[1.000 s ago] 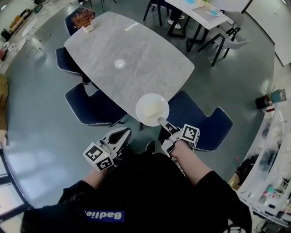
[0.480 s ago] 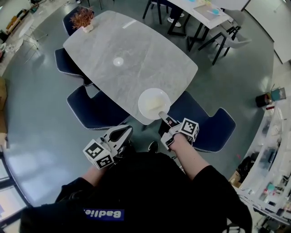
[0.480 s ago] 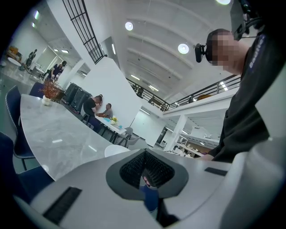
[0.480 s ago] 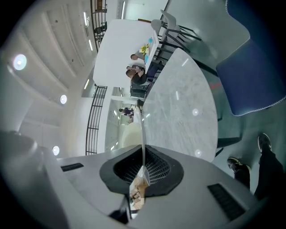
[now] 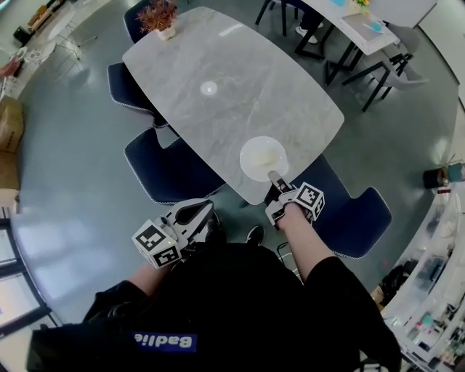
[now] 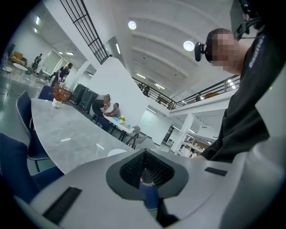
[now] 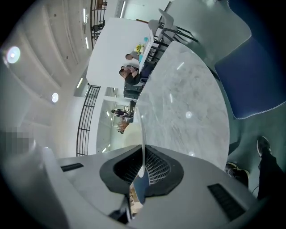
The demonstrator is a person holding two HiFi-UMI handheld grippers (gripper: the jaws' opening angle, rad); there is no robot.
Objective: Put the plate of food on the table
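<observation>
A white plate (image 5: 263, 158) with pale food is over the near edge of the grey marble table (image 5: 218, 80); whether it rests on the top I cannot tell. My right gripper (image 5: 276, 179) is shut on the plate's near rim. In the right gripper view the plate (image 7: 143, 129) shows edge-on as a thin white line running into the shut right gripper (image 7: 142, 172). My left gripper (image 5: 203, 209) hangs low beside my body, off the table, shut and empty. In the left gripper view the left gripper (image 6: 145, 172) is closed and the plate (image 6: 117, 152) peeks above it.
Blue chairs stand round the table, one at the near left (image 5: 171, 171) and one at the near right (image 5: 356, 214). A potted plant (image 5: 161, 16) sits at the table's far end, a small white disc (image 5: 208, 89) mid-table. Another table (image 5: 363, 25) stands at the back right.
The right gripper has carried the plate forward, from over the chair gap to over the table's near edge. The person has stepped closer to the table. The left gripper has stayed low.
</observation>
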